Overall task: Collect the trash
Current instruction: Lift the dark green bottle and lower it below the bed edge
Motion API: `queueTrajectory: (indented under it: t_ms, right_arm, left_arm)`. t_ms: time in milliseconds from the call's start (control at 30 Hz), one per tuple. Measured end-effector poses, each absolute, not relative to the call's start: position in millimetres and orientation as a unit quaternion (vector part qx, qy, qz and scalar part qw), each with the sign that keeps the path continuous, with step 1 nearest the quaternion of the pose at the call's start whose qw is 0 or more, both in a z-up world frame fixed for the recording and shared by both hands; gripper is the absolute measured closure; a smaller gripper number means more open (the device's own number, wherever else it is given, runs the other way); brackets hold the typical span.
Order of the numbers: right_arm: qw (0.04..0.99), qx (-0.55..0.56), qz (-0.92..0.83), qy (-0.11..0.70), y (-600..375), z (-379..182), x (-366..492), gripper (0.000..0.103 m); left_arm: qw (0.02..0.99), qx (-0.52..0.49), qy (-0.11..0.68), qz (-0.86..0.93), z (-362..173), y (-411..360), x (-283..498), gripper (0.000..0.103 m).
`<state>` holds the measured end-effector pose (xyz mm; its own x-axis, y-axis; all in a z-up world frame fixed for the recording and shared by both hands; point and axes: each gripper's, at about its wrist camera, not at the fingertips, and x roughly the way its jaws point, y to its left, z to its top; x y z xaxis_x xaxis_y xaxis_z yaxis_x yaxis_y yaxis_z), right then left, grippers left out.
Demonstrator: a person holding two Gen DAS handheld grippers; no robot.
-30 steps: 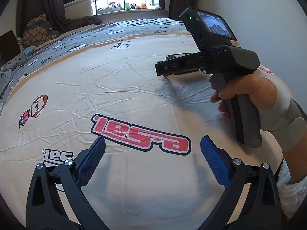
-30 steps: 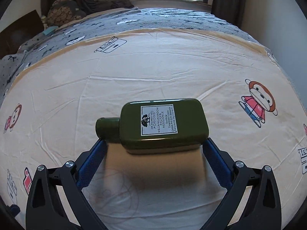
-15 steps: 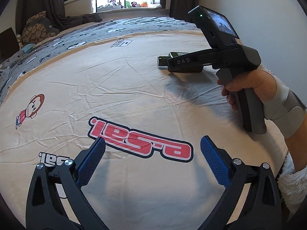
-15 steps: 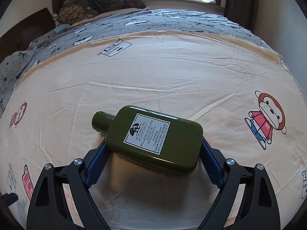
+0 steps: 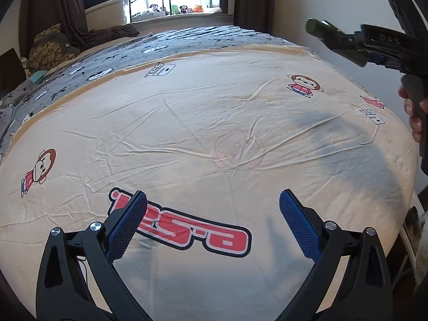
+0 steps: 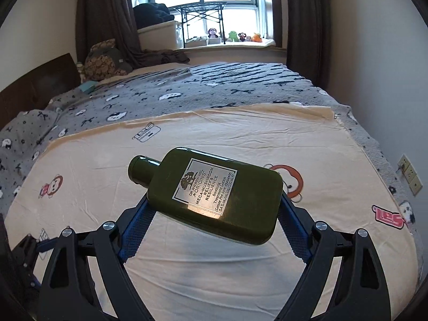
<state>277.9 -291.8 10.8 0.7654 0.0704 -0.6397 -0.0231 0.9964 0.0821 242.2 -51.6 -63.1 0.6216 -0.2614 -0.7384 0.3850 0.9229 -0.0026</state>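
home bedroom: bed point(image 6: 240, 139) with cartoon sheet, curtained window point(image 6: 227, 2), plush toys point(image 6: 232, 36).

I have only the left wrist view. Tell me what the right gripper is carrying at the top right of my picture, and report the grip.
Observer: A dark green lotion bottle. Its silver label reads Origins Mega-Mushroom Relief & Resilience.
Operator: Now the grip.
Observer: The right gripper is shut on it. Its jaws have just been closing, and the blue pads now press one on each side of the bottle's body.
Operator: Tell me how it lies.
Observer: It lies label face up and askew between the jaws, with the capped neck pointing up-left, away from the gripper.
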Motion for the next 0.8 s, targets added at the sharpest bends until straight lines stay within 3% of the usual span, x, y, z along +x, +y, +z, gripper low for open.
queueTrajectory:
  t_ms: [267, 333, 800]
  right_arm:
    - [0.941, 0.009, 0.037, 0.337, -298.1, -22.3, 165.3, 0.015]
    - [0.939, 0.011, 0.050, 0.339, -294.2, -29.0, 138.5, 0.015]
    - [0.920, -0.006, 0.087, 0.382, -256.1, -73.8, 1.0, 0.015]
  left_arm:
    - [0.911, 0.085, 0.353, -0.196, -50.7, -54.2, 158.2, 0.010]
    - [0.913, 0.083, 0.345, -0.199, -47.4, -51.9, 135.3, 0.017]
    - [0.906, 0.094, 0.367, -0.189, -75.6, -31.7, 18.2, 0.031]
